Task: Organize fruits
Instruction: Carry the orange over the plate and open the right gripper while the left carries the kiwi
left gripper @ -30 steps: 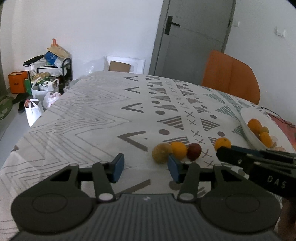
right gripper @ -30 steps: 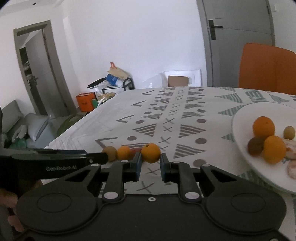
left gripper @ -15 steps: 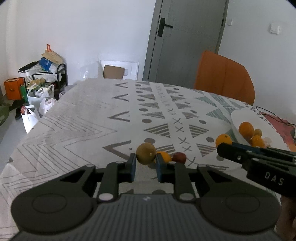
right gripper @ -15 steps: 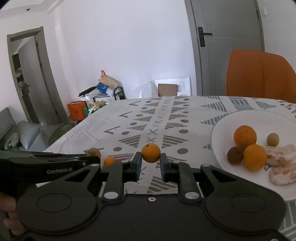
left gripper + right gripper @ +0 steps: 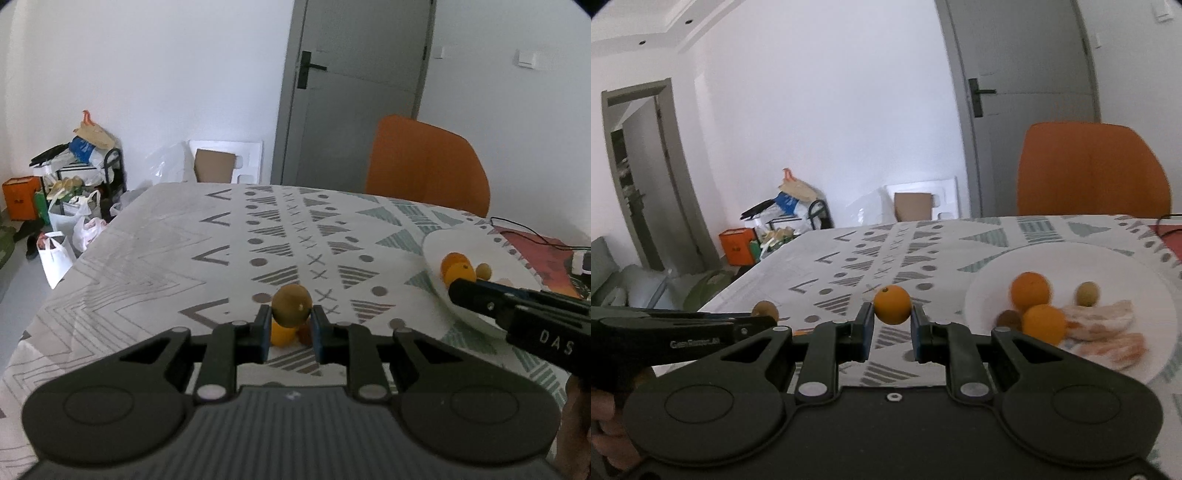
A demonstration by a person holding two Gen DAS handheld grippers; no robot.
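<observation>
Doorway (image 5: 635, 177) — right wrist view only

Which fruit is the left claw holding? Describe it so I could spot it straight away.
Start at the patterned tablecloth and find the left claw at its near edge. Pinched between its blue pads, lifted off the cloth, is a round brownish-green fruit. Its dull olive skin sets it apart from the bright orange on the cloth just below it and the orange in the right claw.

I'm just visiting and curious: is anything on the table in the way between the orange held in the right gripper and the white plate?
Nothing visible. The right gripper holds the orange above the tablecloth, and only bare cloth lies between it and the white plate. The plate already holds fruit, with free space at its far side.
</observation>
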